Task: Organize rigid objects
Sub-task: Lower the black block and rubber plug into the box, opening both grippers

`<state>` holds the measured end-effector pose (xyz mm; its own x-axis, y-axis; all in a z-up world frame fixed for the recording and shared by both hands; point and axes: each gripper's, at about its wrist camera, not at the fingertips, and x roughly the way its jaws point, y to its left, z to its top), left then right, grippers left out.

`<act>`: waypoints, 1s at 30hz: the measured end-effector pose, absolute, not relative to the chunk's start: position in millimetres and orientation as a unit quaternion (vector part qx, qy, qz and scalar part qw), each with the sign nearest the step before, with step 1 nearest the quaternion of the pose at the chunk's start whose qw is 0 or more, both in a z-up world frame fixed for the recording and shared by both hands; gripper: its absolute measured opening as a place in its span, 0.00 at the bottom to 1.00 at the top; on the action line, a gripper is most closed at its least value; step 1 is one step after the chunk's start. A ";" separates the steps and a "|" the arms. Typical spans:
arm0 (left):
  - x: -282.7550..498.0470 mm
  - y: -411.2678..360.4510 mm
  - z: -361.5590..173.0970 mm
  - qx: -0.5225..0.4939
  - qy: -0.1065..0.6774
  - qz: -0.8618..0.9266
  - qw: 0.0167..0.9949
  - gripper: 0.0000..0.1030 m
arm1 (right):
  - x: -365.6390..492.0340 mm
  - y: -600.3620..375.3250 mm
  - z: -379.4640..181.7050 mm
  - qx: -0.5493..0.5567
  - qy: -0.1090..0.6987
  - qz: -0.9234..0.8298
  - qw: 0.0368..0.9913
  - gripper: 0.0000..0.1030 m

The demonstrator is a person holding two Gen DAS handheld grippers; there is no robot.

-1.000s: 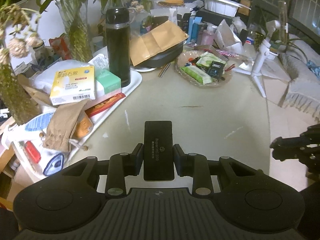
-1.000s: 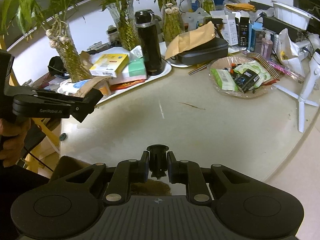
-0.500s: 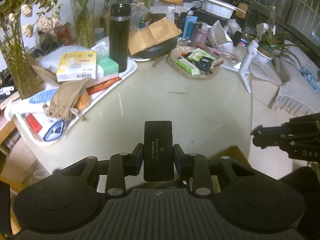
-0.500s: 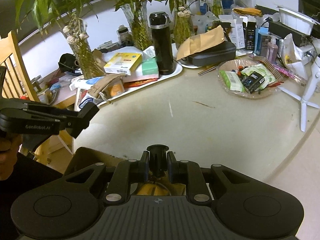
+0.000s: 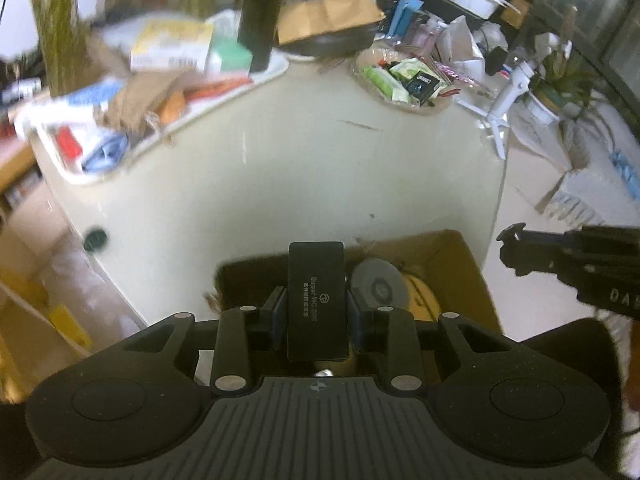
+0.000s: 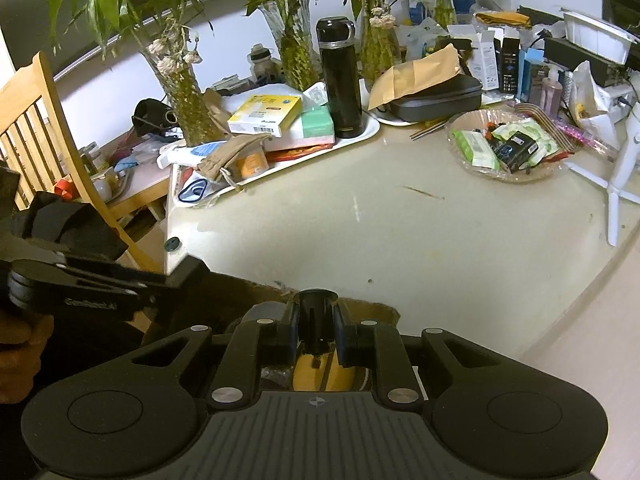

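Gripping a flat black box [image 5: 317, 300] in left hand-held gripper [image 5: 316, 312], black cylinder [image 6: 316, 314] in right hand-held gripper [image 6: 316, 330], above cardboard box [image 5: 460, 264].

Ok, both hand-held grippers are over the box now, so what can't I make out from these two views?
- Open brown cardboard box: its inside is mostly hidden by the left hand-held gripper and flat black rectangular device in the left wrist view.
- Short black cylindrical part: its lower end is hidden between the right hand-held gripper fingers.
- White tray contents: motion-blurred in the left view.
- Grey disc and yellow round object: partly covered, identity unclear.
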<state>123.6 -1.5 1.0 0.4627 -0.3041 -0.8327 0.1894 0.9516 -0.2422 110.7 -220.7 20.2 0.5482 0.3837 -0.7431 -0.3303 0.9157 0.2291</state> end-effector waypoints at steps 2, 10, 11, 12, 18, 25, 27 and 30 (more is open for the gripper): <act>121.8 2.4 -0.1 -0.079 0.490 -0.153 0.855 0.31 | 108.3 -220.4 19.8 0.032 0.431 0.204 0.878 0.20; 111.8 12.5 8.0 -0.091 0.470 -0.160 0.863 0.53 | 101.2 -224.1 12.6 0.038 0.439 0.204 0.874 0.20; 110.8 13.3 8.1 -0.089 0.469 -0.157 0.865 0.53 | 100.7 -224.0 11.6 0.040 0.440 0.204 0.874 0.20; 109.7 13.3 8.5 -0.084 0.467 -0.154 0.867 0.53 | 100.5 -223.6 11.0 0.041 0.441 0.204 0.873 0.20; 95.0 8.7 8.4 -0.024 0.454 -0.141 0.879 0.53 | 96.6 -219.5 9.1 0.039 0.443 0.210 0.871 0.20; 79.6 11.5 6.7 -0.003 0.454 -0.138 0.880 0.53 | 93.9 -210.9 4.7 0.032 0.454 0.217 0.863 0.20; 76.0 12.1 6.2 0.004 0.453 -0.137 0.881 0.53 | 93.6 -207.5 2.2 0.028 0.459 0.220 0.860 0.20; 71.9 12.7 5.0 0.010 0.454 -0.135 0.880 0.53 | 92.4 -202.9 0.4 0.024 0.464 0.221 0.858 0.20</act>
<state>71.9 12.7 5.0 0.5503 -0.2294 -0.8029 0.2471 0.9632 -0.1058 92.4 -202.9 0.4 0.4722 0.4017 -0.7846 -0.3572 0.9010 0.2464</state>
